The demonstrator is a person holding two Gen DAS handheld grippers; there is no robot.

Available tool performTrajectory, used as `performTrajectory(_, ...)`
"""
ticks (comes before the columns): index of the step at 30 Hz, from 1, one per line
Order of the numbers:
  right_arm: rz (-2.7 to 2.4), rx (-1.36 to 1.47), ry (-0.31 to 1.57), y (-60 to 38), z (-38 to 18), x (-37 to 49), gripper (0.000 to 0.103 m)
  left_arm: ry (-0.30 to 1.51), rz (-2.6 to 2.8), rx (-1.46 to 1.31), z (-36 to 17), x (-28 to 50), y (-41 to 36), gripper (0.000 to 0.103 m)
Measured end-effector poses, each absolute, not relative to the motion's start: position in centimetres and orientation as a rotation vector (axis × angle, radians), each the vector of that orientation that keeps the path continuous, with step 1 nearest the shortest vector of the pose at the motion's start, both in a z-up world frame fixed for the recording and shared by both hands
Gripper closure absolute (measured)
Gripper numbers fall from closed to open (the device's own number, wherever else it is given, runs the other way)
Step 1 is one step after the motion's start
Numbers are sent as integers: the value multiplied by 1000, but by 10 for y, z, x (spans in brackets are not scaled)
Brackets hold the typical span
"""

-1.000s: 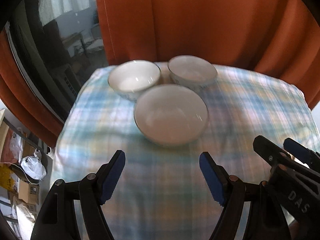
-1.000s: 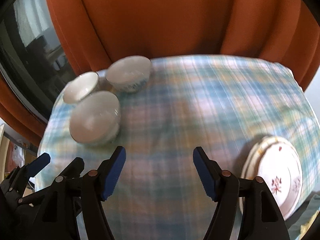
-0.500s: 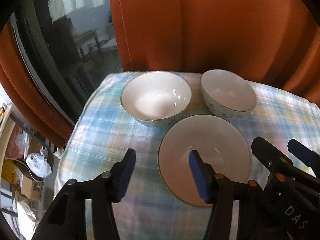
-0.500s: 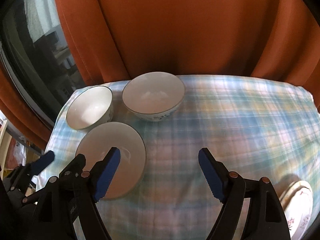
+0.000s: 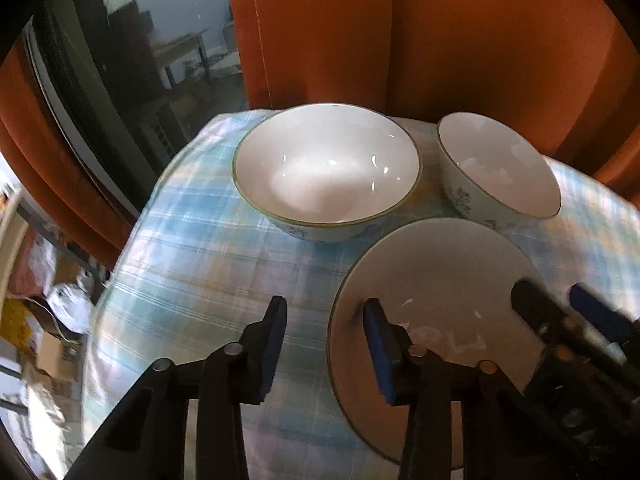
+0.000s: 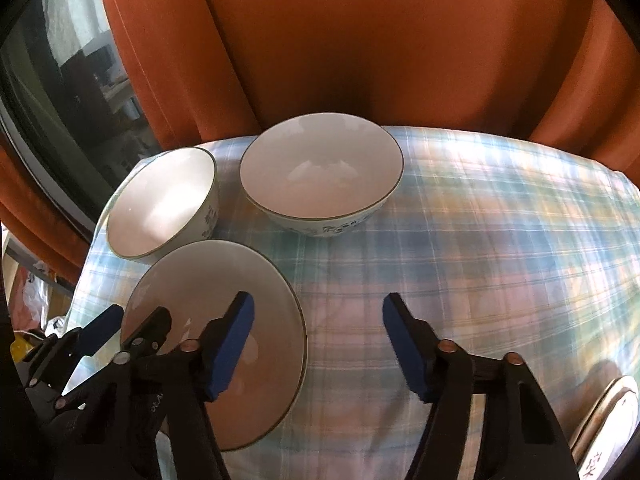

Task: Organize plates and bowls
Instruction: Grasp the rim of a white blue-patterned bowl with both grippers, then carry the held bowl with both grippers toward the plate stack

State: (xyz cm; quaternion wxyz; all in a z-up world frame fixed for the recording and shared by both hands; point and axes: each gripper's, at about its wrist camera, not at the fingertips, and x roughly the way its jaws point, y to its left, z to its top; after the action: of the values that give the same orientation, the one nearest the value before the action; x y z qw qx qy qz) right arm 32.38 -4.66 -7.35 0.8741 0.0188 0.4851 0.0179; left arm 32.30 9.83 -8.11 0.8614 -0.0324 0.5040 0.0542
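Left gripper (image 5: 325, 334) straddles near bowl (image 5: 436, 280) rim, jaws closing, not yet clamped. Right gripper (image 6: 318, 334) beside it closing, nothing between.

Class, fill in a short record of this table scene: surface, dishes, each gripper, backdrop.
surface: blue plaid tablecloth
dishes: three white ceramic bowls: near bowl, far-left bowl, far-right bowl; patterned plates at right edge
left gripper: closing, straddling near bowl's left rim
right gripper: closing, straddling near bowl's right rim
backdrop: orange curtain
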Motion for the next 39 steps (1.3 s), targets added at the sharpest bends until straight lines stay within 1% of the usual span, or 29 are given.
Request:
performTrajectory(1, 38, 24, 1027, -44, -77, 325, 47, 1059, 115, -81, -82, 324, 100, 64)
performTrajectory(3, 56, 16, 1062, -40, -84, 328, 59, 1063, 106, -92, -85, 326, 99, 66)
performTrajectory(5, 56, 30, 1067, -42, -86, 329, 62, 1068, 91, -93, -87, 326, 99, 69)
performTrajectory(7, 58, 20, 1062, -42, -86, 329, 66, 1069, 78, -98, -88, 326, 101, 70)
performTrajectory(9, 78, 32, 1065, -41, -87, 330, 74, 1071, 62, -107, -89, 327, 103, 72)
performTrajectory(10, 87, 35, 1065, -40, -88, 331, 77, 1073, 50, -108, -89, 327, 103, 75)
performTrajectory(11, 101, 40, 1064, -39, -87, 330, 84, 1082, 27, -110, -90, 327, 104, 82)
performTrajectory(12, 118, 42, 1064, -38, -87, 330, 87, 1097, -1, -115, -91, 328, 103, 82)
performTrajectory(16, 138, 15, 1070, -35, -85, 328, 88, 1075, -17, -56, -89, 322, 94, 82)
performTrajectory(24, 106, 15, 1107, -43, -81, 314, 88, 1083, -58, -71, -85, 301, 87, 82)
performTrajectory(39, 4, 73, 1121, -70, -69, 236, 88, 1090, -170, 1, -75, 238, 52, 82)
